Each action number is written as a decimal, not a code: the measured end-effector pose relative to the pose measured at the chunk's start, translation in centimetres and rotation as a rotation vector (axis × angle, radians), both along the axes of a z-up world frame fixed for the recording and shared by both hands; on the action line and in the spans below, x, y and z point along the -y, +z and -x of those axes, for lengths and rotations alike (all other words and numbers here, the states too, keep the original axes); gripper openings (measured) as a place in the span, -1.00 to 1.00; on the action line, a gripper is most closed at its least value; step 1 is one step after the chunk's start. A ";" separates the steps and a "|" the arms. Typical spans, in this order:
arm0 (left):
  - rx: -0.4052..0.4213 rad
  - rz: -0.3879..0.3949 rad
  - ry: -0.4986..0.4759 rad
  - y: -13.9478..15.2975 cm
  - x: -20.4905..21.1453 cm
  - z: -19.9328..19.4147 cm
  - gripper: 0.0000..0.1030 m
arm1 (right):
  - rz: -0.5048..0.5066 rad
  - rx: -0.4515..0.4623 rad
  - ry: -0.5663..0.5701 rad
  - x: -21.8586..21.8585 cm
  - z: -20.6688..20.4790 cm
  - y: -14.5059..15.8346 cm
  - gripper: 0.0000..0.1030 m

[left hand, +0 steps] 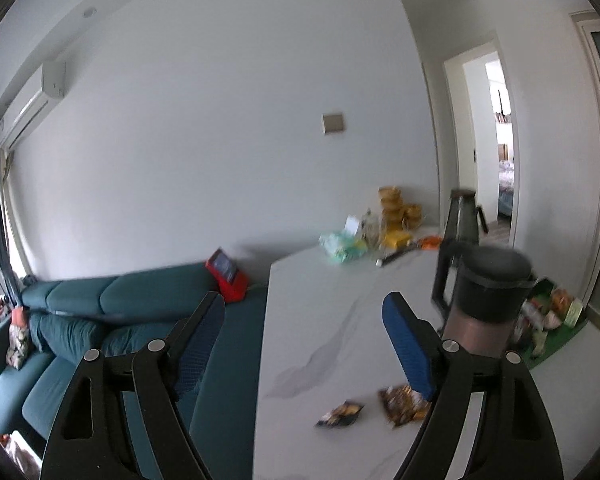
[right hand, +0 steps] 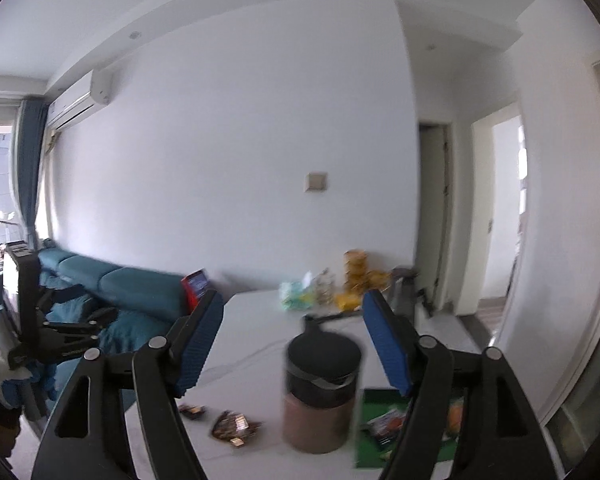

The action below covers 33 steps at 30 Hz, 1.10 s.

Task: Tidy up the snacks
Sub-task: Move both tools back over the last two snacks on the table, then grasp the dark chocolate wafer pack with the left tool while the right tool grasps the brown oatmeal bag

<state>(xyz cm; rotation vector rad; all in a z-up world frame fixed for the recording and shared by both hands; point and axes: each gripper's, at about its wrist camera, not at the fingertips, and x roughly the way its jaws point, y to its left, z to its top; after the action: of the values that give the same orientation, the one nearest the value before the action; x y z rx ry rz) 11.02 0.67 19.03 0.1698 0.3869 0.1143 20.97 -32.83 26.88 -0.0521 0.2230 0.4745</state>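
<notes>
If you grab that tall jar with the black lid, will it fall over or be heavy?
The jar stands upright and taller than wide, so a push near its lid might tip it. It looks filled with brownish stuff, so probably heavy for its size. Its smooth sides may slip; a side handle seems easier to hold.

The right hand-held gripper [right hand: 294, 344] has its blue-padded jaws wide apart with nothing between them. Past them, on the white surface [right hand: 252, 344], stands a jar [right hand: 320, 396] with a black lid and a brownish body, blurred. Left of the jar lie two dark snack packets [right hand: 234, 428], near each other. Right of the jar is a green tray [right hand: 370, 404] with packets in it, partly hidden by the right finger. At the surface's far end sit yellow tubs [right hand: 356, 270] and a pale green pack [right hand: 294, 290]. The left hand-held gripper [right hand: 76, 320] shows at the left edge, before a teal sofa [right hand: 140, 288].
</notes>
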 end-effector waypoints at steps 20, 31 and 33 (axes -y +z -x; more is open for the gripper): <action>-0.402 0.057 -0.054 -16.5 -2.9 -4.1 0.64 | 0.147 -0.630 0.111 -11.6 -9.7 -23.2 1.00; -0.504 0.007 -0.082 -21.6 -1.9 -8.6 0.72 | 0.196 -0.775 0.086 -14.6 -14.9 -29.6 1.00; -0.524 -0.016 -0.089 -22.6 -1.6 -9.6 0.72 | 0.189 -0.799 0.080 -15.2 -15.9 -30.5 1.00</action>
<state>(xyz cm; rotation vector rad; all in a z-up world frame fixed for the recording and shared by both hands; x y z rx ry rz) 20.64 2.27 -3.59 0.2325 0.8995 -0.0178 36.88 -17.67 -3.63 -0.0539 1.0527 0.5354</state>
